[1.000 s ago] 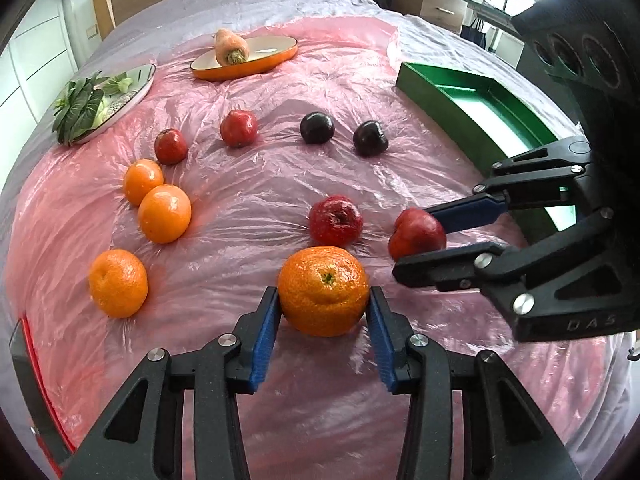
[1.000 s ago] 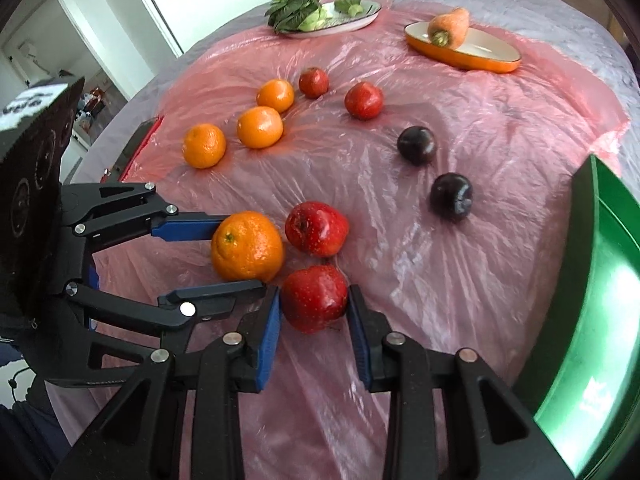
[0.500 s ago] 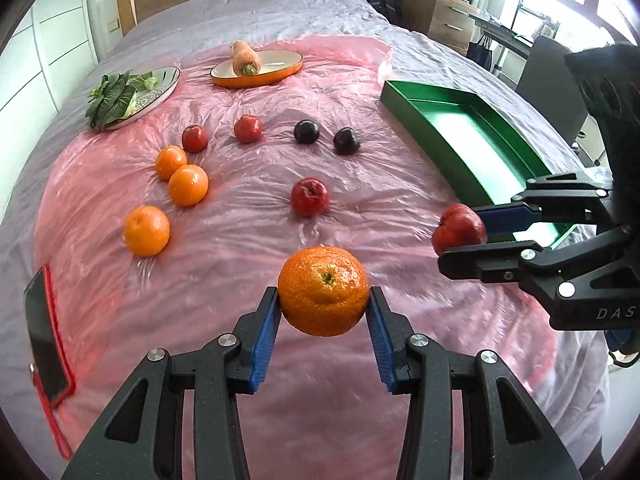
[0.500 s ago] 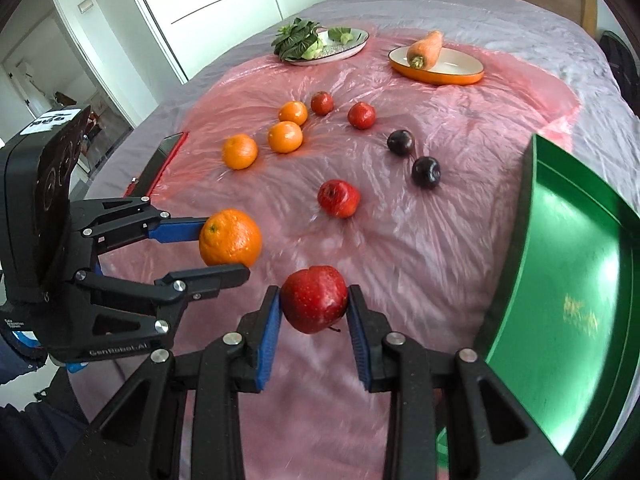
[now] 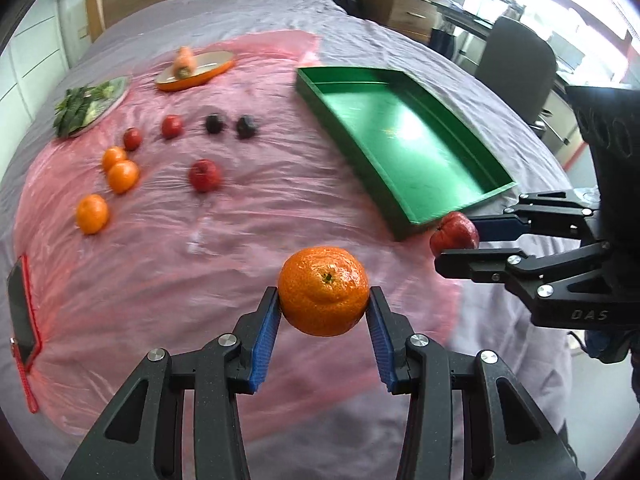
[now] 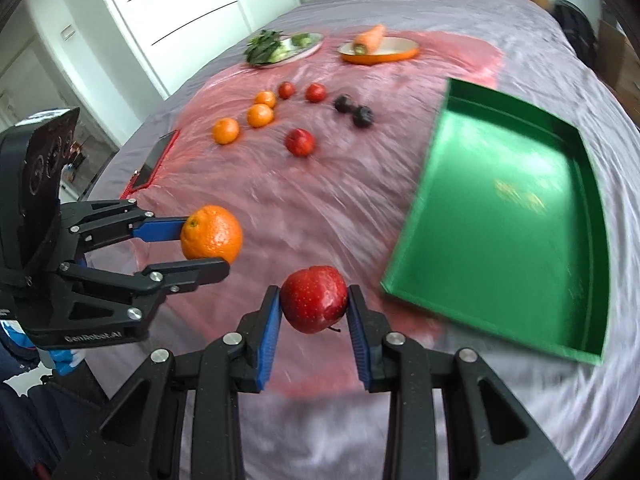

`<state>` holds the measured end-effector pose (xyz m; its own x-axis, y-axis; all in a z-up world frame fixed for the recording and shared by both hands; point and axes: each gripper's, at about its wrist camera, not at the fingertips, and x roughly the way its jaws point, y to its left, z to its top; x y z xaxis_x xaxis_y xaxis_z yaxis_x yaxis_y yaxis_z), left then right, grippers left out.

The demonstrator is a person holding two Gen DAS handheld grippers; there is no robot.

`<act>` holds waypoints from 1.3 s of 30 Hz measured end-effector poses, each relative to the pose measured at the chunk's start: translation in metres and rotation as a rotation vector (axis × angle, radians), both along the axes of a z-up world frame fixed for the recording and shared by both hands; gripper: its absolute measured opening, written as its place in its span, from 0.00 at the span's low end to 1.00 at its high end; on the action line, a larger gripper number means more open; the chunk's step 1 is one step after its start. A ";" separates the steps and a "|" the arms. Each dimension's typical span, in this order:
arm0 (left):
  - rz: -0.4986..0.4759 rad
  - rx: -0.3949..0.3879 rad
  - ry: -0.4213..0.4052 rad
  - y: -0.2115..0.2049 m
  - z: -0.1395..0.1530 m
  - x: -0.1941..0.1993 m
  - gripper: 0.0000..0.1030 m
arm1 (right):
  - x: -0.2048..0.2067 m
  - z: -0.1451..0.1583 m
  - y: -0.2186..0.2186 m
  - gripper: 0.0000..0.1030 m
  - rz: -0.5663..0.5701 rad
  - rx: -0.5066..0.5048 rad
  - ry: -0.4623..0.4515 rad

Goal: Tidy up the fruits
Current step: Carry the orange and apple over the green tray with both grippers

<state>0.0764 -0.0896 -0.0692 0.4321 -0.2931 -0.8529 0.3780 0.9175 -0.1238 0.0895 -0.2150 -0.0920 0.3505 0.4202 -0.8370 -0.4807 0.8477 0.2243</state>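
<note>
A: While the left wrist view looks past its own left gripper (image 5: 324, 300), what does it catch that the other view misses?

B: A desk chair (image 5: 516, 68) and a wooden drawer unit (image 5: 400, 4) beyond the bed. The right wrist view instead shows white cupboard doors (image 6: 192, 8) on the opposite side.

A: And the tongs?

B: The left gripper's blue pads (image 5: 266, 336) are closed a moderate way on the large orange (image 5: 324, 291), held clear above the pink plastic sheet (image 5: 180, 264). The right gripper (image 6: 314, 308) clamps the red apple (image 6: 314, 299) the same way, lifted off the sheet, just short of the near corner of the green tray (image 6: 508, 220). From the left view that apple overlaps the tray's near corner.

A: What lies around?

B: Left on the sheet: three oranges (image 5: 120, 176), a red apple (image 5: 205, 175), two small red fruits (image 5: 172, 126) and two dark plums (image 5: 230, 125). Farther back, an orange dish (image 5: 200, 74) bearing a carrot (image 5: 184, 62) and a plate of leafy greens (image 5: 86, 110). A phone in a red case (image 5: 22, 312) sits at the sheet's edge.

A: Anything in the way?

B: The tray is bare inside, with nothing between it and the apple. Both views are blurred.
</note>
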 end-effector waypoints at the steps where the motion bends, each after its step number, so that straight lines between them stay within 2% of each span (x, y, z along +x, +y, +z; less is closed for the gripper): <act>1: -0.014 -0.002 0.002 -0.008 0.001 -0.003 0.37 | -0.004 -0.001 -0.007 0.49 -0.011 -0.006 0.001; 10: -0.133 -0.015 0.023 -0.079 0.005 -0.012 0.37 | -0.024 -0.009 -0.083 0.49 -0.148 -0.030 0.010; 16: -0.134 0.002 -0.018 -0.121 0.016 0.024 0.37 | 0.000 0.000 -0.119 0.49 -0.219 -0.035 -0.037; 21: -0.080 0.024 -0.043 -0.141 0.017 0.077 0.37 | 0.045 0.006 -0.127 0.49 -0.243 -0.034 -0.078; 29: 0.026 0.035 -0.031 -0.147 -0.005 0.171 0.37 | 0.144 -0.001 -0.137 0.49 -0.315 -0.042 -0.119; 34: 0.053 0.056 -0.029 -0.150 -0.022 0.216 0.37 | 0.208 -0.016 -0.145 0.49 -0.379 -0.046 -0.112; 39: 0.094 0.047 -0.010 -0.142 -0.039 0.249 0.37 | 0.247 -0.032 -0.149 0.49 -0.414 -0.032 -0.095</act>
<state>0.3250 -0.2321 -0.1080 0.4641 -0.2106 -0.8604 0.2904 0.9538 -0.0768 0.3365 -0.3644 -0.1241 0.5601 0.2017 -0.8035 -0.1152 0.9794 0.1656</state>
